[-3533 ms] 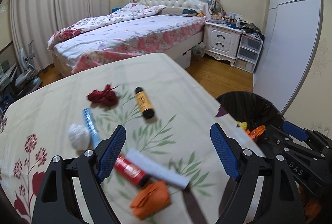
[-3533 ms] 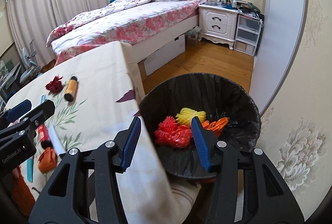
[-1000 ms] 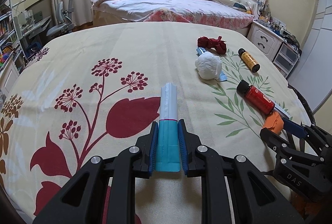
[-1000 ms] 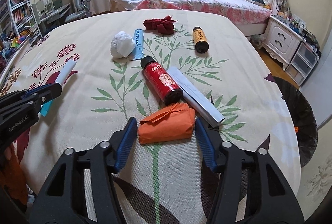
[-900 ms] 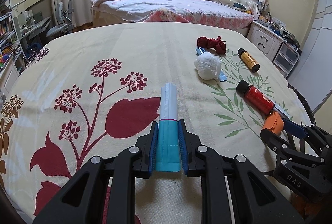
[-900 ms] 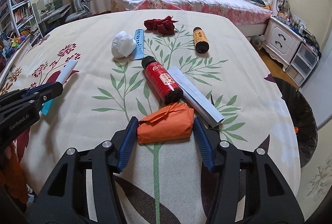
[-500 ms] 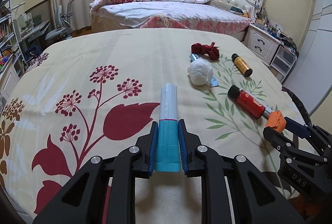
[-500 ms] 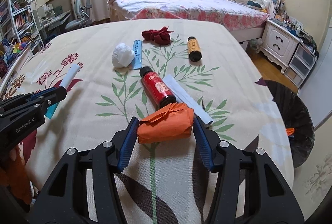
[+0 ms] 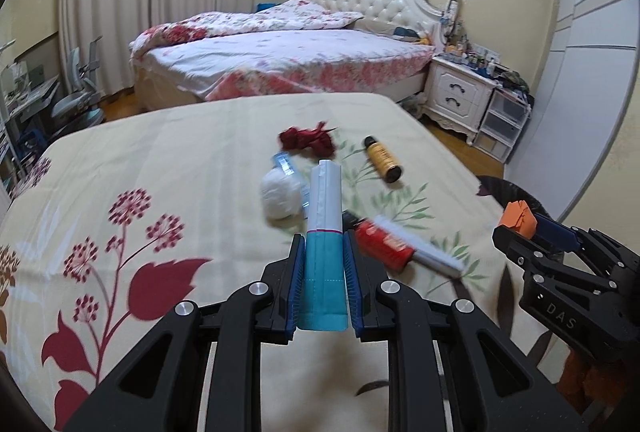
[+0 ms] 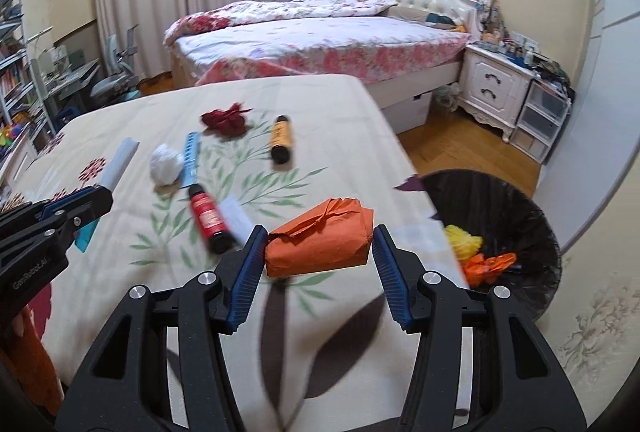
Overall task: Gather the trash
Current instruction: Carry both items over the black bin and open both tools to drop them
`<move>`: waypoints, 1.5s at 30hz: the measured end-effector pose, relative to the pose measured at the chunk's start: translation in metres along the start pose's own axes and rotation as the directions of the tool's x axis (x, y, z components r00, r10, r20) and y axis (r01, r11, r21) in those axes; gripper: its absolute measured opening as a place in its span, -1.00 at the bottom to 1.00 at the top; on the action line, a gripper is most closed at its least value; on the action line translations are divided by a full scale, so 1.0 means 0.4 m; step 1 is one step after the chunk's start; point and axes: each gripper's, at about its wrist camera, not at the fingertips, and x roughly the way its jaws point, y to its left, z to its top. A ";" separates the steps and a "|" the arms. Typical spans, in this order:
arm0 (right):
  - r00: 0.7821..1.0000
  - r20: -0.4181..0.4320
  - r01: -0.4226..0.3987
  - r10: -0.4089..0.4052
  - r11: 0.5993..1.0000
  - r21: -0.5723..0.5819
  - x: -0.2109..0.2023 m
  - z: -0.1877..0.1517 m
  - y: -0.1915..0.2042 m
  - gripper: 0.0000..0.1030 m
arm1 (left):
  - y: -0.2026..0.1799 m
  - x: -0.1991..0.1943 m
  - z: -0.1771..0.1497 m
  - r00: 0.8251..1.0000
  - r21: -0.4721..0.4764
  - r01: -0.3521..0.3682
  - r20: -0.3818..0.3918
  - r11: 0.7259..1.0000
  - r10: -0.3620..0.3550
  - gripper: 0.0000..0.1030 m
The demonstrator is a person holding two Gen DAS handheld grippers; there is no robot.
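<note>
"das" is on the right gripper (image 9: 532,228); "genrobot.ai" on the left gripper (image 10: 86,205).

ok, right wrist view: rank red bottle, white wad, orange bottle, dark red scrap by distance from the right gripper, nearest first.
From the right gripper:
1. Red bottle, just left of the fingers.
2. White wad, farther left, beside the blue strip.
3. Orange bottle, ahead near centre; close to the wad, hard to split.
4. Dark red scrap, farthest back.

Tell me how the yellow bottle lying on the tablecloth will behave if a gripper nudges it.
The yellow bottle lies on its side and looks cylindrical, so a sideways nudge would probably roll it. The cloth-covered table may slow it. It likely stays rigid rather than crumpling, unlike the orange paper wad.
</note>
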 end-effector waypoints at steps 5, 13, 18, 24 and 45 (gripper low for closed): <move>0.998 0.019 0.065 -0.066 0.997 0.051 0.005 0.013 -0.085 0.02 | -0.083 0.025 0.034 0.998 0.050 0.051 0.020 0.997 -0.052 -0.60; 0.987 0.020 0.154 -0.158 0.979 0.132 0.033 0.026 -0.216 0.02 | -0.223 0.083 0.083 0.992 0.132 0.120 0.024 0.984 -0.125 -0.60; 0.981 0.009 0.187 -0.192 0.967 0.173 0.063 0.028 -0.279 0.02 | -0.301 0.124 0.100 0.988 0.170 0.149 0.015 0.974 -0.154 -0.60; 0.974 -0.011 0.225 -0.228 0.952 0.206 0.102 0.025 -0.340 0.02 | -0.377 0.183 0.113 0.986 0.206 0.166 -0.010 0.964 -0.168 -0.60; 0.965 -0.067 0.261 -0.253 0.910 0.322 0.195 0.008 -0.474 0.03 | -0.537 0.378 0.143 0.980 0.307 0.194 -0.110 0.932 -0.167 -0.60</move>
